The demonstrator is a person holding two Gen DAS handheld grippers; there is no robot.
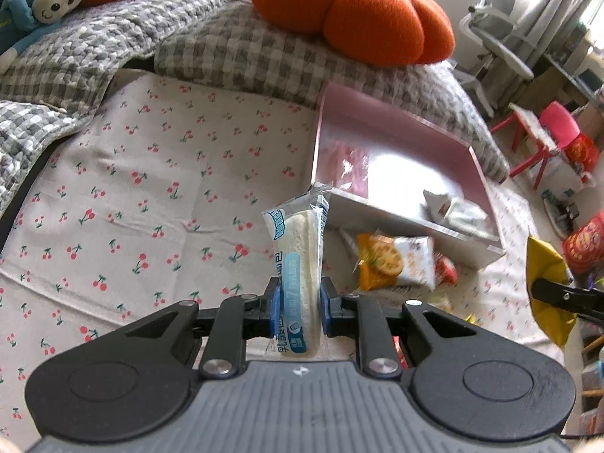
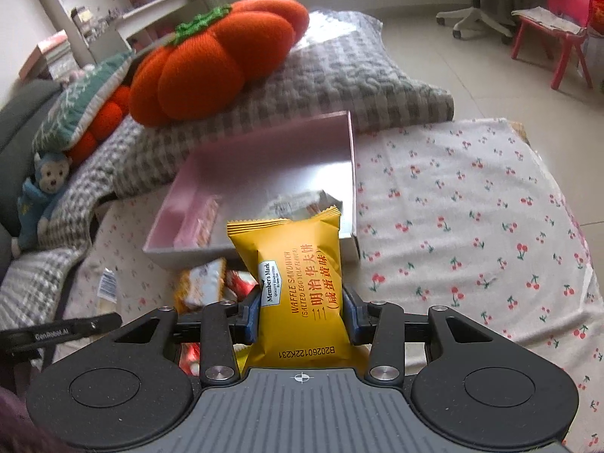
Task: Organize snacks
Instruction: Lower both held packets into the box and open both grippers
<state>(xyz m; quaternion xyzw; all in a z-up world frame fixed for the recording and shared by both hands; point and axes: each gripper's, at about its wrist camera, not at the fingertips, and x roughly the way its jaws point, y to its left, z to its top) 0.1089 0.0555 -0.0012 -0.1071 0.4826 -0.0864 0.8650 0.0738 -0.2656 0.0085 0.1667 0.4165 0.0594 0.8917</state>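
Note:
My left gripper [image 1: 301,311] is shut on a white bread snack in a clear and blue wrapper [image 1: 298,260], held upright above the cherry-print cloth [image 1: 151,204]. My right gripper [image 2: 301,317] is shut on a yellow waffle sandwich packet [image 2: 298,283], held above the loose snacks. The pink box [image 1: 400,173] lies open beyond both grippers, with a few wrapped snacks inside [image 2: 302,204]. A small pile of packets [image 1: 396,262] lies on the cloth in front of the box. The yellow packet [image 1: 543,283] and the right gripper's finger show at the left wrist view's right edge.
A large orange pumpkin cushion [image 1: 355,11] rests on a grey checked blanket [image 1: 234,49] behind the box. A blue monkey toy [image 1: 45,3] lies at the far left. A pink child's chair [image 2: 558,26] and an office chair stand on the tiled floor.

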